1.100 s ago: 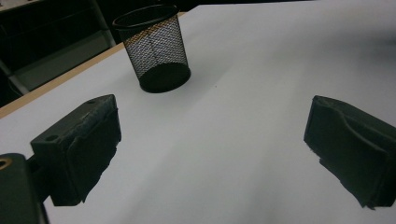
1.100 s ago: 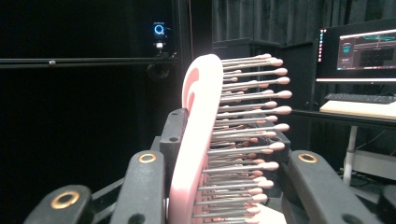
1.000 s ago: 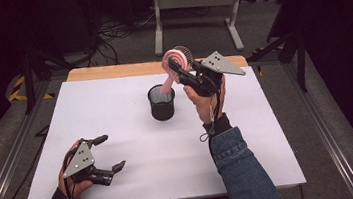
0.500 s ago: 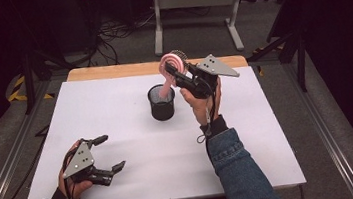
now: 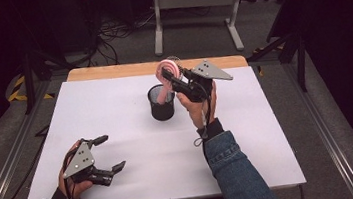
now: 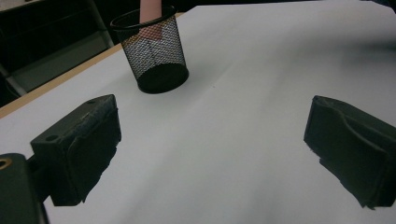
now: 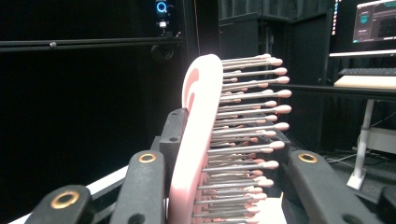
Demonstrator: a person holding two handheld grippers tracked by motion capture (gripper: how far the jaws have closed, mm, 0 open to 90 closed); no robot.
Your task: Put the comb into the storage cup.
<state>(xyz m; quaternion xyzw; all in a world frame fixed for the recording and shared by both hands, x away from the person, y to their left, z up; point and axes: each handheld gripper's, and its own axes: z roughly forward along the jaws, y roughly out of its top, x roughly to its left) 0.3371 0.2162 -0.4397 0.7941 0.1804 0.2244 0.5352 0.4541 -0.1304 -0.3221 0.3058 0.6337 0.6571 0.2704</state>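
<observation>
From the high view, your right gripper (image 5: pixel 175 79) clamps a pink plastic hairbrush with metal bristles (image 5: pixel 168 75) by its head, high over the black wire-mesh cup (image 5: pixel 161 102), which stands near the middle of the white desk (image 5: pixel 116 116), toward its far edge. You hold the head so the handle hangs free below the jaws and can drop straight into the cup's mouth. The brush's long axis runs close to upright, leaning a little: head up and toward the far edge, handle down into the cup. Your left gripper (image 5: pixel 106 153) sits idle near the desk's near left corner, jaws spread wide on nothing, well apart from the cup, which leaves the other hand room to work.

In the left gripper view, both black pads (image 6: pixel 88 144) stand far apart over bare desk, and the mesh cup (image 6: pixel 154 51) shows the pink handle (image 6: pixel 150 14) already inside its rim, its end above the cup's floor as far as I can tell.

In the right gripper view, the brush head (image 7: pixel 205 140) sits upright between the jaws, pinched across its thickness, bristles (image 7: pixel 252 112) fanning out to the right.
</observation>
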